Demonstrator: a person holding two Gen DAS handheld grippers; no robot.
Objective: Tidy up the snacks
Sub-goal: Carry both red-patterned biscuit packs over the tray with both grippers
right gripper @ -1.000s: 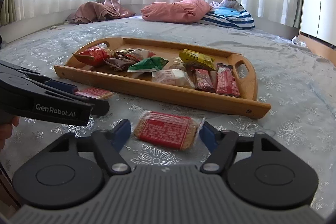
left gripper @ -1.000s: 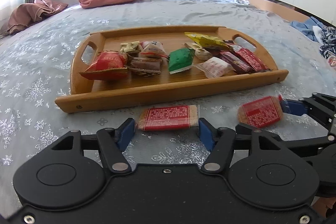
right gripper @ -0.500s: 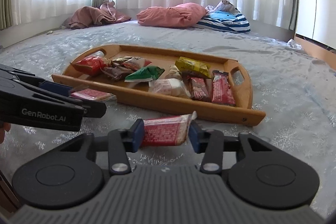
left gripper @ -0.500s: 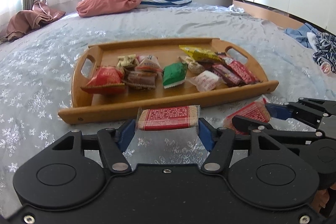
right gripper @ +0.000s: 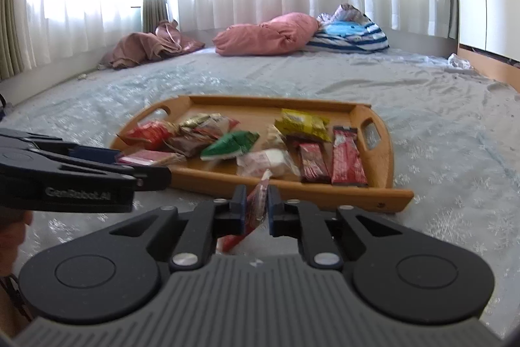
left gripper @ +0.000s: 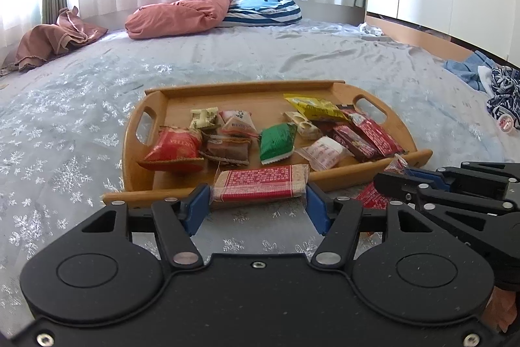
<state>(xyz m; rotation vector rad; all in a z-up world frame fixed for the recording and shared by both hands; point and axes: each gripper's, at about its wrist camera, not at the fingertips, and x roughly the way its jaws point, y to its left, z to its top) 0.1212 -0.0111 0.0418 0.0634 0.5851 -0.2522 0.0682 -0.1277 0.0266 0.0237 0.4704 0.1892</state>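
I am pinching one red cracker packet lengthwise in my left gripper and another, edge-on, in my right gripper, both hovering just before the wooden tray, gripping these light, crinkly, probably brittle packets gently.

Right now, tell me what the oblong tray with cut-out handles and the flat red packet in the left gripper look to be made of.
Oblong tray with cut-out handles: probably wood or bamboo, smooth honey-brown finish, faint grain, screw heads on its front rail. Flat red packet in the left gripper: likely clear glossy plastic film, crimped at its ends, with pale biscuit edges showing through.
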